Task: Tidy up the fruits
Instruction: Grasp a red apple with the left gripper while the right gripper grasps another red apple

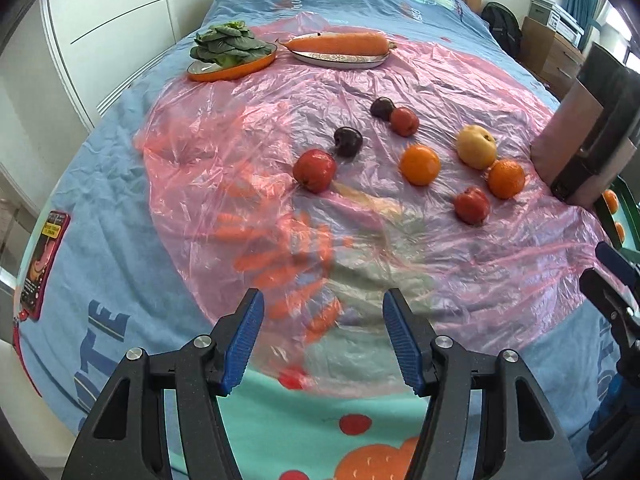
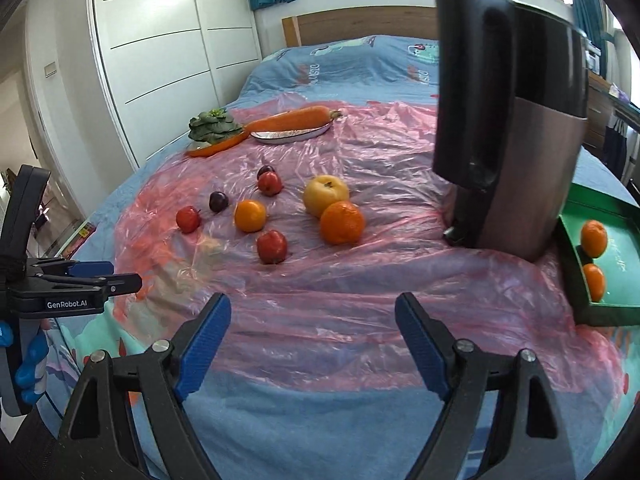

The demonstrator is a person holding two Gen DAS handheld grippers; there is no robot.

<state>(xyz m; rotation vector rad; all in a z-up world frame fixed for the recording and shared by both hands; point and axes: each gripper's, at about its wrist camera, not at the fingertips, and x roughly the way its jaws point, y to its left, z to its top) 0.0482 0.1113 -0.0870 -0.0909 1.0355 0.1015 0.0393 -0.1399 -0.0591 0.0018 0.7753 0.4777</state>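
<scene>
Here both tongs, left [image 1: 323,334] and right [image 2: 313,338], gape empty; the nearest orange [image 2: 342,222] lies ahead on the bed's plastic sheet [image 2: 320,280], closer to the right tongs, left of the green tray [image 2: 600,312].

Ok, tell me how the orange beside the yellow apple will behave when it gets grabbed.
The orange looks round and firm, so it would probably roll if nudged rather than gripped squarely. It sits on wrinkled plastic sheet over soft bedding, which may slip. It touches the yellow apple, which may shift too.
</scene>
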